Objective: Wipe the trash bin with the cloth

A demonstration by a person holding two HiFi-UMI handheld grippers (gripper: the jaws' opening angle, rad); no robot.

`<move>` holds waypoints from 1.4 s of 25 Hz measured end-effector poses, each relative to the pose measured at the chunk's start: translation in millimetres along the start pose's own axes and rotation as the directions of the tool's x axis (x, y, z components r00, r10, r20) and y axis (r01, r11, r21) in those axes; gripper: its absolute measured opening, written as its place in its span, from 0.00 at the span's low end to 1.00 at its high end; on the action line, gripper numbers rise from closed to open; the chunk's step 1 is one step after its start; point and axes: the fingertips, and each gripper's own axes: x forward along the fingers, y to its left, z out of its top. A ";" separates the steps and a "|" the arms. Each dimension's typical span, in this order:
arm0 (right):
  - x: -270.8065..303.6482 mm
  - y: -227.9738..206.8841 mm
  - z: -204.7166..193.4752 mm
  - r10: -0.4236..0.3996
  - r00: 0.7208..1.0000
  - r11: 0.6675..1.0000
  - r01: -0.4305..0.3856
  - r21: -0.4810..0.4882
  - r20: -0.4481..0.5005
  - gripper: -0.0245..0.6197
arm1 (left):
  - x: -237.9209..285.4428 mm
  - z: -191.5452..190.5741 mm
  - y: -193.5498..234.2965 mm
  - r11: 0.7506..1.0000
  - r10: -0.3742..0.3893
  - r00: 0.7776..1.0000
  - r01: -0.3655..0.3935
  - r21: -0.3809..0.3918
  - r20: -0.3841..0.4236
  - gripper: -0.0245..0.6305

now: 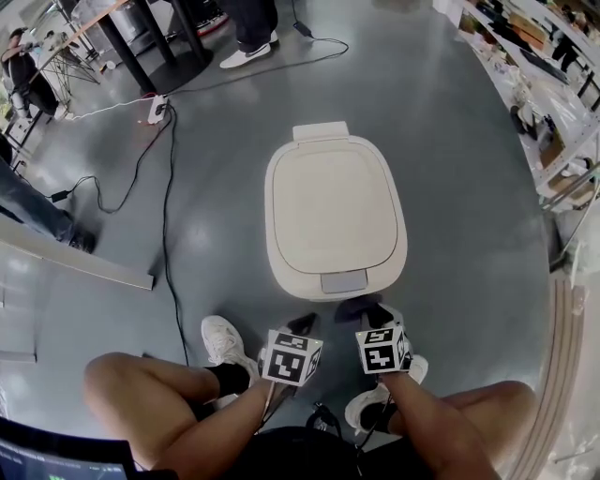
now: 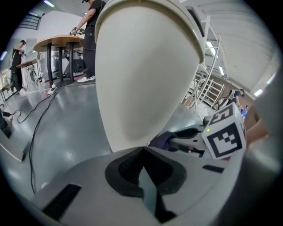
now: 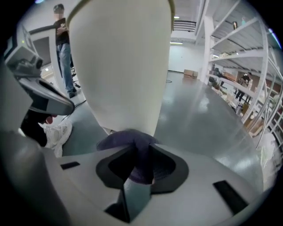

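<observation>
The cream trash bin (image 1: pixel 333 211) stands on the grey floor with its lid down, just ahead of my knees. My right gripper (image 1: pixel 372 317) is low at the bin's front base, shut on a dark purple cloth (image 1: pixel 354 307) that touches the bin. In the right gripper view the cloth (image 3: pixel 131 143) bunches out of the shut jaws of that gripper (image 3: pixel 138 155) against the bin wall (image 3: pixel 124 66). My left gripper (image 1: pixel 300 326) hangs beside it, near the bin's front left; in its own view it (image 2: pixel 142 152) is shut on nothing, close to the bin (image 2: pixel 141 75).
Black cables (image 1: pixel 169 216) run across the floor left of the bin. My white shoes (image 1: pixel 223 339) flank the grippers. Table legs (image 1: pixel 141 47) and a standing person (image 1: pixel 248 28) are at the back, shelving (image 1: pixel 562 141) along the right, a pale board (image 1: pixel 75 258) at left.
</observation>
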 end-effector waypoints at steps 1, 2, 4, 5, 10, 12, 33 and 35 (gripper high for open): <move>-2.8 -0.2 0.6 0.000 1.000 1.000 0.000 -0.027 -0.001 0.17 | -1.1 -0.5 -2.0 1.000 0.003 1.000 -0.003 -0.010 0.003 0.04; -6.1 -0.7 1.6 0.001 1.000 0.999 -0.001 -0.040 0.000 0.17 | -3.1 0.1 -3.8 1.000 0.008 1.000 -0.008 -0.022 0.008 0.04; -15.2 -2.6 5.5 0.003 1.000 0.999 -0.002 -0.043 0.010 0.17 | -9.4 5.5 -8.3 0.999 0.016 0.999 -0.015 -0.049 0.032 0.04; -21.3 -4.0 8.0 0.002 1.000 0.999 -0.001 -0.044 0.018 0.17 | -13.6 9.5 -11.1 0.998 0.020 0.999 -0.017 -0.058 0.046 0.04; -59.1 -12.6 17.9 -0.006 0.998 0.995 0.012 -0.097 0.065 0.17 | -39.2 21.7 -24.8 0.999 0.045 0.995 -0.042 -0.026 0.095 0.04; -76.3 -15.1 26.1 -0.005 0.995 0.994 0.016 -0.106 0.096 0.17 | -51.8 23.7 -27.4 0.999 0.046 0.993 -0.047 0.003 0.109 0.04; -154.4 -84.1 170.0 0.022 0.945 0.955 0.077 -0.286 0.328 0.17 | -120.0 87.1 -75.0 0.996 0.047 0.973 -0.064 0.067 0.225 0.04; -150.0 -84.7 171.9 0.026 0.936 0.967 0.066 -0.248 0.351 0.17 | -114.1 88.3 -81.7 0.996 0.042 0.972 -0.058 0.064 0.233 0.04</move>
